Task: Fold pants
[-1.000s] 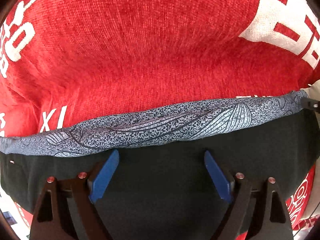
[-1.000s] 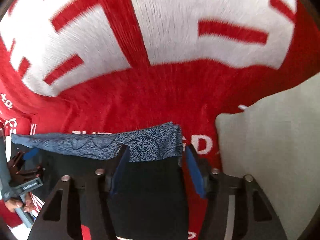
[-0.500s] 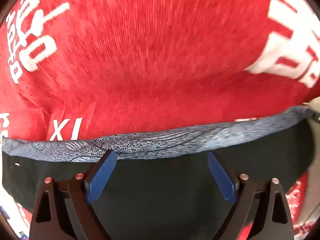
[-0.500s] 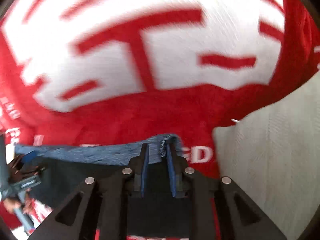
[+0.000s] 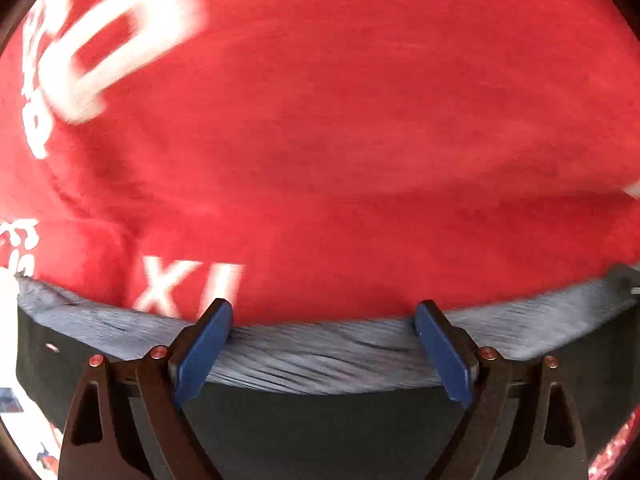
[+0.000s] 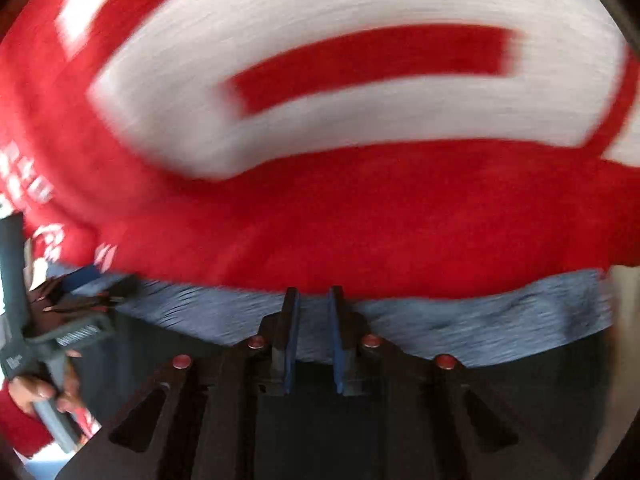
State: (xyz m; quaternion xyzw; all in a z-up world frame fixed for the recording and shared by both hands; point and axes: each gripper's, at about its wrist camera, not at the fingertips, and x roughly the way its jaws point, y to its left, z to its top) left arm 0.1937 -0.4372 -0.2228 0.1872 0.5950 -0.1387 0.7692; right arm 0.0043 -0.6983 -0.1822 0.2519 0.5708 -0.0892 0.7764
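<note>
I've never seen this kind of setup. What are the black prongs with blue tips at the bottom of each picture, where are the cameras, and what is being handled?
There is no robot. A person holds a two-finger gripper in each hand, and a fisheye camera on each looks along its fingers. Black pants with a grey-blue waistband lie on a red cloth with white lettering. In the left wrist view, the left gripper stands wide open over the waistband, gripping nothing. In the right wrist view, the right gripper has just been closing and pinches the waistband. At that picture's left edge, a hand holds the other gripper.
</note>
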